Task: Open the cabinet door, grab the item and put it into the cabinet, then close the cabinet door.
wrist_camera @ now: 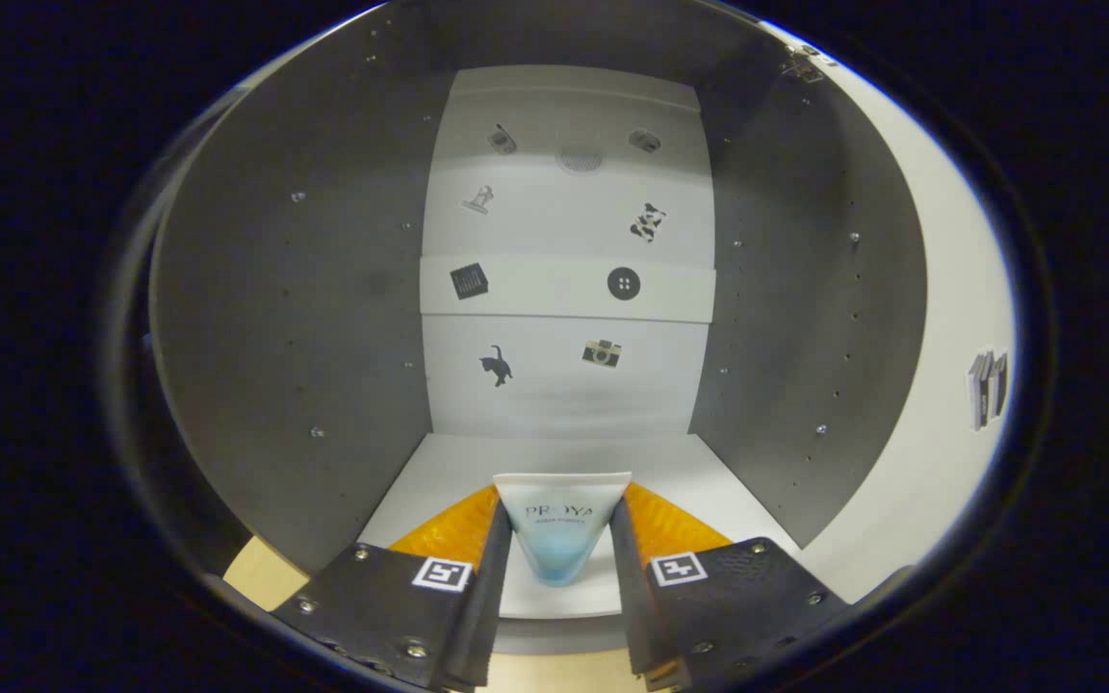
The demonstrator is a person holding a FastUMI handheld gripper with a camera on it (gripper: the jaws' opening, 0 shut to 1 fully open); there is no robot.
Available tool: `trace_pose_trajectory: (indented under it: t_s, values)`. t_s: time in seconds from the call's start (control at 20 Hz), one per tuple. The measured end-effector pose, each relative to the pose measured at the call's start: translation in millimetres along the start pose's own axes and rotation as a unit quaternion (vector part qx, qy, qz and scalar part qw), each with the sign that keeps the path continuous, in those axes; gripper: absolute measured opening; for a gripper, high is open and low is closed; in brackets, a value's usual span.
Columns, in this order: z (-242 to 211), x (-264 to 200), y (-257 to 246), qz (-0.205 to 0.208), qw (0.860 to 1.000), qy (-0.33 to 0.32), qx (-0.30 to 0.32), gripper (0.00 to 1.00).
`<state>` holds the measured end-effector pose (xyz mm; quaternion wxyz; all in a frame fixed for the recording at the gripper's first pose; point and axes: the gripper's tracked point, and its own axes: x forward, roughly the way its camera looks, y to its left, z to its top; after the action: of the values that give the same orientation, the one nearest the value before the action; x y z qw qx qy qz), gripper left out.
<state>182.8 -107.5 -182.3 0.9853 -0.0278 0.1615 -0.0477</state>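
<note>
The claw (562, 577) pinches the tube (560, 525) between both fingers, holding it just over the cabinet floor (699, 476) inside the open cabinet. This is the placing step; the tube seems not quite resting yet, so next lower it, release, withdraw

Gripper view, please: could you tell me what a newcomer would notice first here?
First, the white tube clamped between the jaws of the gripper, held just inside the open cabinet. Next, the small stickers on the cabinet's pale back wall beyond it: a cat, a camera and a button.
</note>
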Motion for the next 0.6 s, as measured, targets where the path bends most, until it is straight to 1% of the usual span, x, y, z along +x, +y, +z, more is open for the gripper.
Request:
trace_pose_trajectory:
  t_s: [0.05,0.4,0.55,0.6]
  values:
    - [4,4,0,0.001,1.000,-0.006,0.005,0.53]
    - [3,12,0,0.007,1.000,0.010,0.017,0.53]
    - [7,11,2,0.014,1.000,0.003,0.026,0.57]
    - [12,9,1,0.014,0.999,-0.004,0.030,0.60]
